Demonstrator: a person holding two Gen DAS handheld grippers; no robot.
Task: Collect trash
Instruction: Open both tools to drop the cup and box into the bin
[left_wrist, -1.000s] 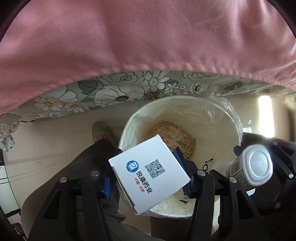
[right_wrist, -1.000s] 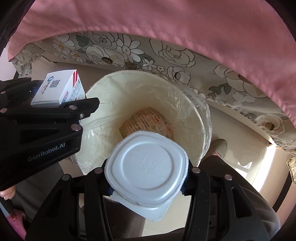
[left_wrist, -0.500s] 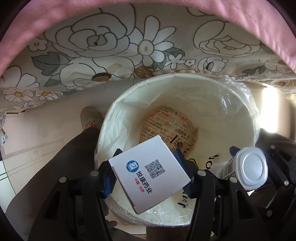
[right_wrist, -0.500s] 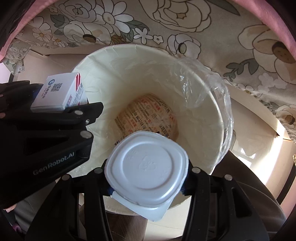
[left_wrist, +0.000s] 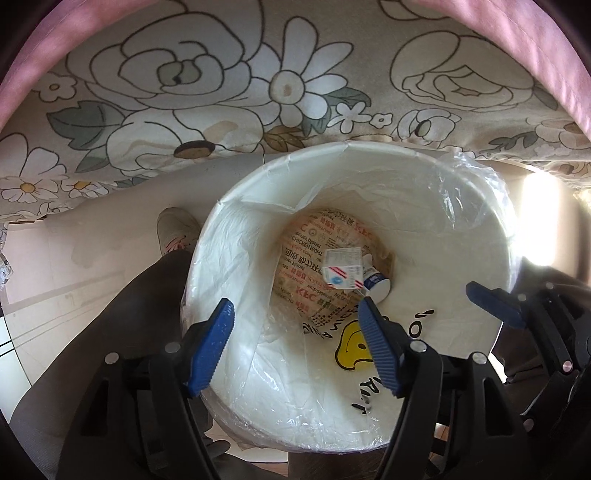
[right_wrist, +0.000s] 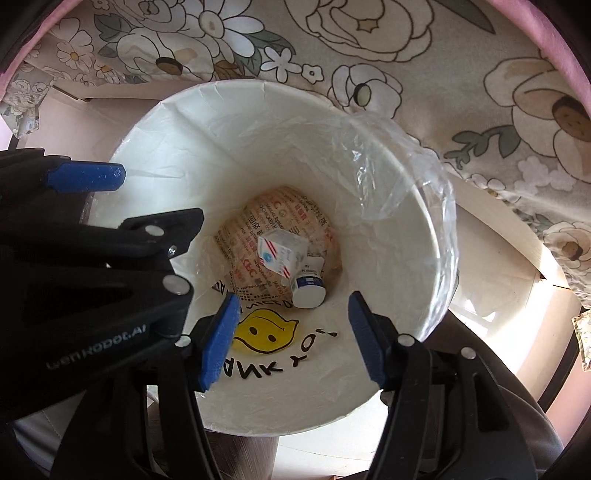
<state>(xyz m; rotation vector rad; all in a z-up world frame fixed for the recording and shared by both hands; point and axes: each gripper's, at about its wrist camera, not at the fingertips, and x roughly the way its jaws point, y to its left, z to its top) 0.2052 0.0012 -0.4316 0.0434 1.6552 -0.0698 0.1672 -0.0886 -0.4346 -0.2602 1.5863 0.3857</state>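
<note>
A white trash bin lined with a clear bag fills both views, its rim also in the right wrist view. At its bottom lie a small white medicine box and a small white bottle on printed KFC paper. My left gripper is open and empty above the bin's near rim. My right gripper is open and empty above the bin, to the right of the left one.
A floral cloth hangs over the bin's far side, under a pink fabric edge. A person's dark trouser leg and shoe are left of the bin. A pale floor surrounds it.
Both grippers opened. The medicine box left the left gripper and the white bottle left the right gripper; both now lie at the bottom of the bin.
</note>
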